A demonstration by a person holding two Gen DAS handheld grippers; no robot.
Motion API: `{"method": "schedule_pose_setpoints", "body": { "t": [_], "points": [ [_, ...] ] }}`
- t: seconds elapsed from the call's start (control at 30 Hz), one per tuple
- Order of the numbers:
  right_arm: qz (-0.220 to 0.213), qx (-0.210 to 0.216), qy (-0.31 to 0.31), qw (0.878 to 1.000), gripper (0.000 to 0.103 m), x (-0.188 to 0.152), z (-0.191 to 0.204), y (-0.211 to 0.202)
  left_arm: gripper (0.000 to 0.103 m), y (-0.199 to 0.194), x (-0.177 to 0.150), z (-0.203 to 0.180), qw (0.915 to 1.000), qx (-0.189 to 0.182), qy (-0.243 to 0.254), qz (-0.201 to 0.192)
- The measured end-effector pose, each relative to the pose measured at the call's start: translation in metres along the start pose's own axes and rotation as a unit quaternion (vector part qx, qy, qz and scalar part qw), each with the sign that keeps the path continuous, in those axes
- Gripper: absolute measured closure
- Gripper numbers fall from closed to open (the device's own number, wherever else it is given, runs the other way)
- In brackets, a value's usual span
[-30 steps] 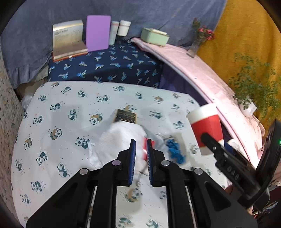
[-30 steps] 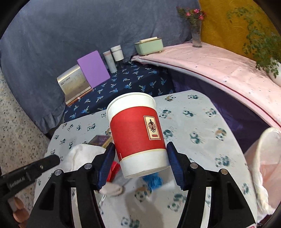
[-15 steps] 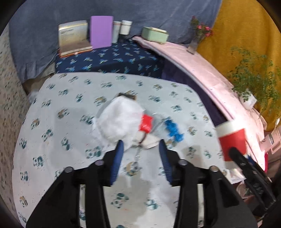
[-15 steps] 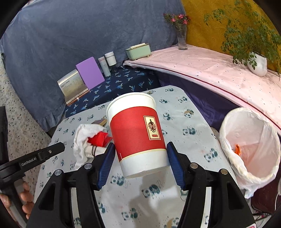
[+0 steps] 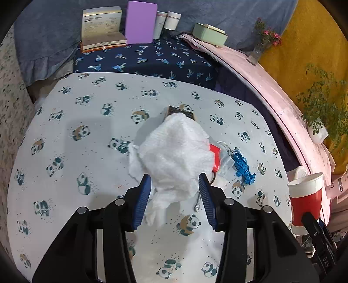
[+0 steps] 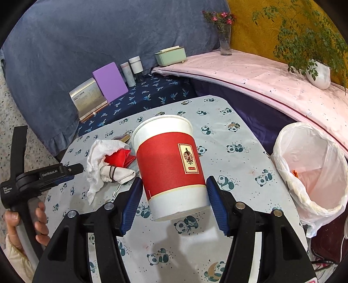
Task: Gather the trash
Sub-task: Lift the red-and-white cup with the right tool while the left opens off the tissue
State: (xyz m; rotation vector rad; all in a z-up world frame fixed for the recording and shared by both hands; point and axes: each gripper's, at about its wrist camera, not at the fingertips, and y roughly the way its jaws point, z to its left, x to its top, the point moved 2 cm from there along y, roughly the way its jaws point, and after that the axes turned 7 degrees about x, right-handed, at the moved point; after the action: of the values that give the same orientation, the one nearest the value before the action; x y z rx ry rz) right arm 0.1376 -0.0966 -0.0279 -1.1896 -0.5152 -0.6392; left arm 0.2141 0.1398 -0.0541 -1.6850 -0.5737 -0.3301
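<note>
My right gripper (image 6: 175, 201) is shut on a red and white paper cup (image 6: 169, 165), held above the panda-print table; the cup also shows in the left wrist view (image 5: 305, 200). My left gripper (image 5: 175, 198) is open, its jaws on either side of the near end of a crumpled white tissue (image 5: 174, 156). Beside the tissue lie a red wrapper (image 5: 215, 154), a blue crumpled scrap (image 5: 241, 166) and a dark packet (image 5: 177, 111). A bin lined with a white bag (image 6: 311, 174) stands off the table's right edge, some orange scrap inside.
The panda-print table (image 5: 87, 130) ends near a navy-covered shelf with books (image 5: 101, 28), a purple board (image 5: 140, 21) and two jars (image 5: 168, 20). A pink ledge (image 6: 261, 74) carries a green box, a flower vase and a potted plant (image 6: 315, 71).
My left gripper has opened wide and moved in around the tissue. My right gripper has carried the cup to the right, toward the bin, which has come into view.
</note>
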Motion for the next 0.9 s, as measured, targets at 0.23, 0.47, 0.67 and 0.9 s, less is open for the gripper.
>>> {"method": "schedule_pose_setpoints", "body": {
  "t": [0.23, 0.47, 0.67, 0.9],
  "points": [
    [0.009, 0.002, 0.000, 1.000, 0.045, -0.001, 0.001, 0.009, 0.080, 0.020, 0.012, -0.009, 1.0000, -0.001, 0.006, 0.007],
    [0.011, 0.005, 0.004, 1.000, 0.045, -0.002, 0.002, 0.013, 0.098, 0.004, 0.012, -0.014, 0.9995, -0.007, 0.025, -0.016],
    [0.000, 0.012, 0.002, 1.000, 0.045, -0.001, 0.007, 0.001, 0.099, -0.030, 0.012, -0.022, 0.9985, -0.027, 0.024, -0.040],
    [-0.025, 0.017, 0.001, 1.000, 0.045, 0.001, 0.009, -0.027, 0.099, -0.077, 0.010, -0.049, 0.9951, -0.053, 0.040, -0.073]
  ]
}}
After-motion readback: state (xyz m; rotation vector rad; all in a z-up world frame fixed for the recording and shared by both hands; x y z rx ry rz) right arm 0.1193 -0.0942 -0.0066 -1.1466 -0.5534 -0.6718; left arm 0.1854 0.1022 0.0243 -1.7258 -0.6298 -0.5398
